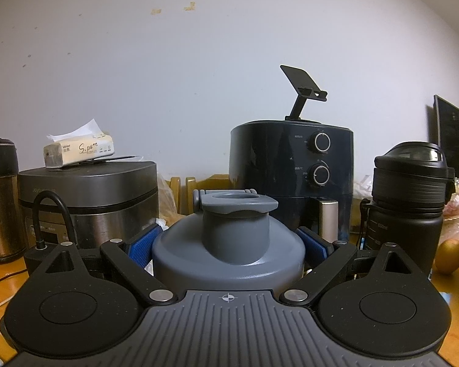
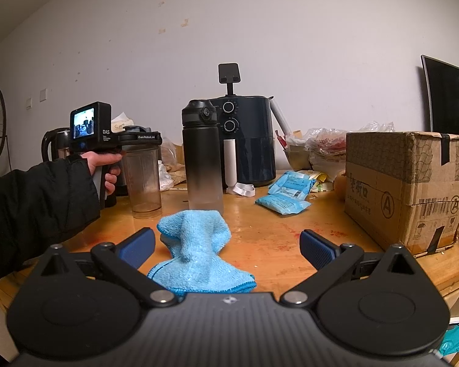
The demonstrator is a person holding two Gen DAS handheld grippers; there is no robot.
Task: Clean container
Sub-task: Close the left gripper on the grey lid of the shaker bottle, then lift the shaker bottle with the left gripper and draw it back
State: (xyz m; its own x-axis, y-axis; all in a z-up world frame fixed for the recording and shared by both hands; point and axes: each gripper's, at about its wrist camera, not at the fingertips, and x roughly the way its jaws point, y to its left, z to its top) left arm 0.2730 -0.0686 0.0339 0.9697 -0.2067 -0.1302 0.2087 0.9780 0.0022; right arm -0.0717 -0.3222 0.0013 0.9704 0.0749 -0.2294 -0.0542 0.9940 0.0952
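The container is a clear shaker cup [image 2: 145, 180] with a grey lid [image 1: 229, 244], standing upright on the wooden table [image 2: 275, 232]. My left gripper [image 1: 229, 238] is shut on that lid, one blue pad [image 1: 147, 238] pressed to each side. In the right wrist view a hand [image 2: 102, 165] in a black sleeve holds the left gripper [image 2: 137, 137] at the cup's top. A crumpled light blue cloth [image 2: 195, 244] lies on the table between the fingers of my right gripper [image 2: 228, 247]. This gripper is open, its pads well clear of the cloth on both sides.
A black bottle [image 2: 202, 153] and a dark air fryer [image 2: 248, 140] stand just behind the cloth. A rice cooker [image 1: 88, 195] with a tissue pack sits at the left. Blue packets [image 2: 286, 195] and a cardboard box [image 2: 407, 189] fill the right side.
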